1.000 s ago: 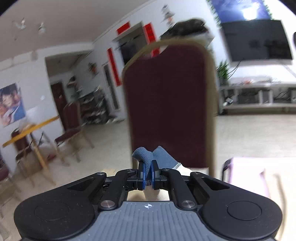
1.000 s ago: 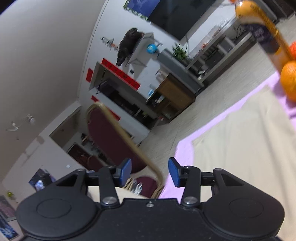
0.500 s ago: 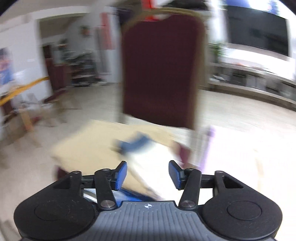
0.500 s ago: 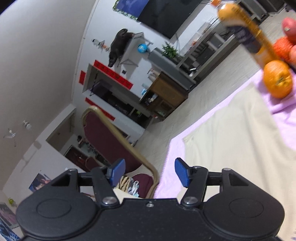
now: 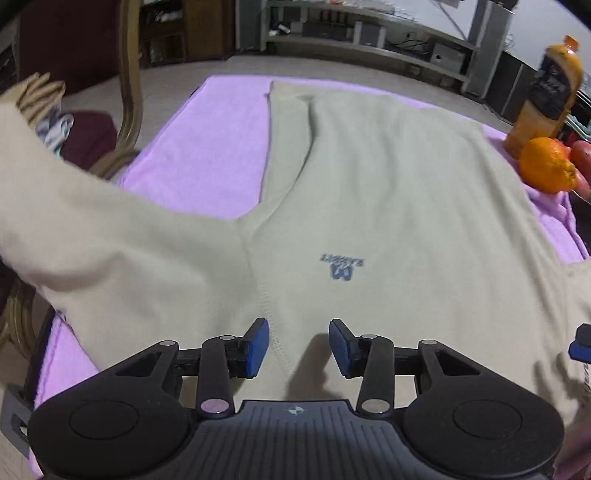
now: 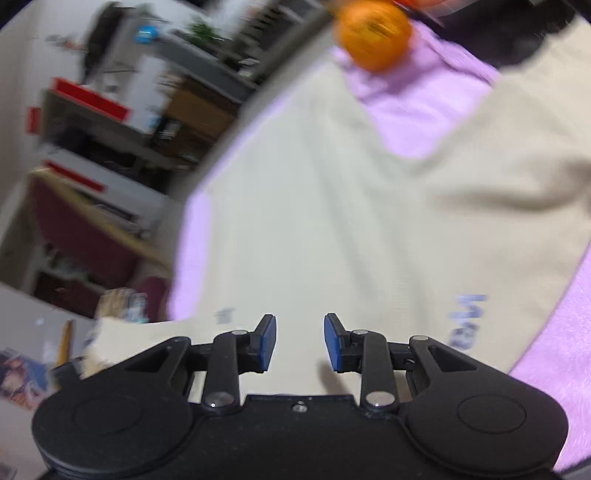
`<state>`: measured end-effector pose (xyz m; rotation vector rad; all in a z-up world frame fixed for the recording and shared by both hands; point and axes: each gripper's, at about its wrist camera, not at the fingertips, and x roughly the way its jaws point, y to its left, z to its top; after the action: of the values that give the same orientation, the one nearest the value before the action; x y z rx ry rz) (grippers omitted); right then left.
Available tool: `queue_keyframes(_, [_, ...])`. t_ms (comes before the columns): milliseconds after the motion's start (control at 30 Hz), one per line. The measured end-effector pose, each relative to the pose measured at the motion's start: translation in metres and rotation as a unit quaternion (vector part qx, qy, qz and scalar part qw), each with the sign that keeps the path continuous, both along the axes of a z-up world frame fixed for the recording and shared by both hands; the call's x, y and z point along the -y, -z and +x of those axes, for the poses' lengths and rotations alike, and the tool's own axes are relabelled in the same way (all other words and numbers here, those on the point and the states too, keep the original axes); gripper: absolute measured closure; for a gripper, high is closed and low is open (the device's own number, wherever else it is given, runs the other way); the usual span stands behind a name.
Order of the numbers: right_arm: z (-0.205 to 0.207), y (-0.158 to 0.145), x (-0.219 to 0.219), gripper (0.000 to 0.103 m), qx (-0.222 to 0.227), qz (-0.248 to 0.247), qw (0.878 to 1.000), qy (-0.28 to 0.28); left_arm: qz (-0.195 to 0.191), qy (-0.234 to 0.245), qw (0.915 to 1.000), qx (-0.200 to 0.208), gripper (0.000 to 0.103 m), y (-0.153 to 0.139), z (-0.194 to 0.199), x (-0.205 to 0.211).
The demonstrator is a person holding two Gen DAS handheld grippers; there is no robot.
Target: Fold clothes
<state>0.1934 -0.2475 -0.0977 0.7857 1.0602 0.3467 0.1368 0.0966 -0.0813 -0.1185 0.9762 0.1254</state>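
Looking left to right from my left wrist view: dark red chair (image 5: 122,92) at the far left edge, seat holding a small pile of folded clothes (image 5: 44,107), tan striped on top, a pale patterned piece under it; can't tell more. Next, the purple cover (image 5: 207,147) over the table, and on it the beige sweatshirt (image 5: 388,192) spread flat, front up, small blue-grey logo (image 5: 341,267) on the chest. One sleeve (image 5: 92,221) runs off toward the left edge and looks lifted and blurred. My left gripper (image 5: 299,341) sits low over the shoulder seam near the collar end; jaws apart and closing, blue pads (image 5: 256,345) either side of the seam, fabric under the gap, pads not pressing it. Far right: orange juice bottle (image 5: 546,81) upright, an orange (image 5: 546,170) just in front of it, red fruit (image 5: 581,155) touching the orange's right side. A dark tray or basket edge shows behind them; can't tell whether the fruit is in it.

Right wrist view is smeared. Chair (image 6: 81,236) left, sweatshirt (image 6: 332,221) filling the middle, orange (image 6: 373,33) up top on the purple cover (image 6: 424,107), blue print (image 6: 467,321) on fabric at lower right. My right gripper (image 6: 300,341) is over the beige fabric, jaws apart and closing, nothing pinched
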Motion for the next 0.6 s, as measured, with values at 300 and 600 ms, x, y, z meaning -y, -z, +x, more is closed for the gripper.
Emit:
queue_keyframes(300, [-0.027, 0.034, 0.065, 0.102, -0.076, -0.009, 0.991, 0.111, 0.048, -0.083, 0.9949, -0.030, 0.052, 0.003, -0.032, -0.043])
queue_keyframes(600, [-0.049, -0.012, 0.067, 0.077, 0.022, -0.057, 0.988, 0.145, 0.018, -0.051, 0.9966, 0.062, 0.059, -0.034, -0.057, -0.034])
